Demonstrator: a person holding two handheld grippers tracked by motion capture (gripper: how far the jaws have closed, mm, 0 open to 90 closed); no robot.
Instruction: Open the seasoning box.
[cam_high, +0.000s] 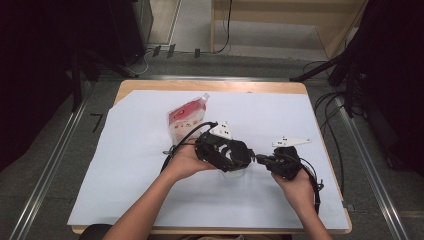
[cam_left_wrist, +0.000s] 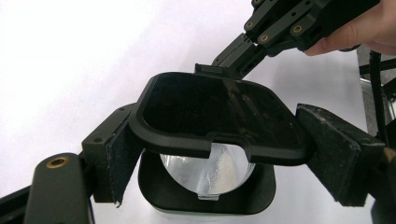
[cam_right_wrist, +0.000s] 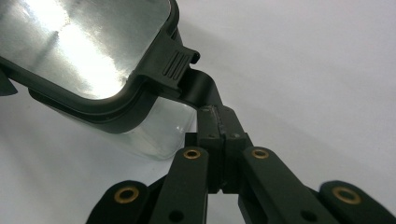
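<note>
A clear container (cam_left_wrist: 219, 172) with a black collar stands on the white sheet, its black hinged lid (cam_left_wrist: 210, 107) tilted up. My left gripper (cam_left_wrist: 219, 154) is shut on the container, one pad on each side of the collar. In the high view the left gripper (cam_high: 235, 161) covers most of the container (cam_high: 234, 174). My right gripper (cam_right_wrist: 218, 116) comes in from the right with its jaws together, shut on the black latch flap (cam_right_wrist: 198, 88) under the lid's ribbed tab (cam_right_wrist: 173, 63). Its tips (cam_high: 257, 159) meet the lid's edge, and they show again as the right gripper (cam_left_wrist: 231, 53) behind the lid.
A red and white spouted pouch (cam_high: 187, 117) lies behind the left gripper. White paper (cam_high: 125, 165) covers most of the wooden table (cam_high: 210, 85). Cables trail from both grippers toward the table's near edge. Dark stands and cables flank the table.
</note>
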